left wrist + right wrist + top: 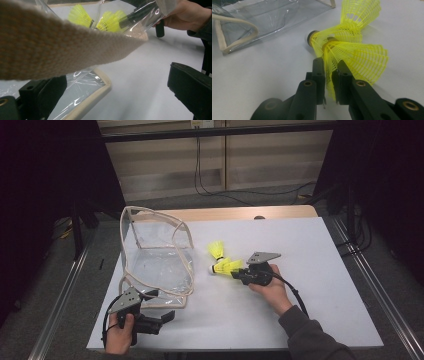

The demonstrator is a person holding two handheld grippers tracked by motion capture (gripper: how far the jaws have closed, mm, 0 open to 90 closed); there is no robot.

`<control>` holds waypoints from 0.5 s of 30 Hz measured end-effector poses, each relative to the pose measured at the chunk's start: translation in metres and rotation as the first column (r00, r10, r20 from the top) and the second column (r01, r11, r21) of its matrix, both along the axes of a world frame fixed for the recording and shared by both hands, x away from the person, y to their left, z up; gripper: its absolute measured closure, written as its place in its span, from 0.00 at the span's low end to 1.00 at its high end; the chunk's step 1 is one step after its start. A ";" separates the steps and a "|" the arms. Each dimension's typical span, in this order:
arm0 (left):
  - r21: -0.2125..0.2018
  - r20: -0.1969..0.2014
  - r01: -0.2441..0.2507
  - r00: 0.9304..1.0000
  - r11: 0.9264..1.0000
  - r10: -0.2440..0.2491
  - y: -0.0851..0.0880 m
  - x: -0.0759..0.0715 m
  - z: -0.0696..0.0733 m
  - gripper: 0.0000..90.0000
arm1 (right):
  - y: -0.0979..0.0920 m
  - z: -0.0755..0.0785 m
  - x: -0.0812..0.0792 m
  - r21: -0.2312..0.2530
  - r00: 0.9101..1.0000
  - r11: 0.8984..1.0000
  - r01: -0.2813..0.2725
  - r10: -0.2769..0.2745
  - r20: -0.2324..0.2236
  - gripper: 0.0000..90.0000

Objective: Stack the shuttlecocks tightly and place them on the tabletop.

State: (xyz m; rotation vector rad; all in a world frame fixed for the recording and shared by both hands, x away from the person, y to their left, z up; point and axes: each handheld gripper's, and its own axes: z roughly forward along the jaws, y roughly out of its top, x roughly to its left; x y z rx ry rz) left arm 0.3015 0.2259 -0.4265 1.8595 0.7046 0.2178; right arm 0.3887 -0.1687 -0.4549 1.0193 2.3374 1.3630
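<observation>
We are pinching the yellow shuttlecock's skirt [352, 57] in our right gripper [329, 75]; the clear bag [155, 255] is lying just left of it; left gripper [150, 317] is hanging open.

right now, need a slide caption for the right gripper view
Right gripper with its jaws nearly closed around the skirt edge of a yellow shuttlecock on the white table, clear bag behind.
</observation>
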 end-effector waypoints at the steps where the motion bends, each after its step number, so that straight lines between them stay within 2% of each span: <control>1: 0.000 0.000 0.000 1.000 1.000 0.000 0.000 0.000 0.000 0.03 | 0.000 0.000 0.000 0.000 1.000 1.000 0.000 0.000 -0.001 0.88; 9: -0.002 -0.001 -0.003 1.000 1.000 0.003 0.000 0.000 0.000 0.03 | 0.000 0.002 -0.001 0.003 1.000 1.000 0.011 -0.011 0.005 0.76; 15: -0.001 -0.002 -0.002 1.000 1.000 0.002 0.000 0.000 0.000 0.03 | -0.002 0.003 -0.002 0.008 1.000 1.000 0.020 -0.020 0.002 0.73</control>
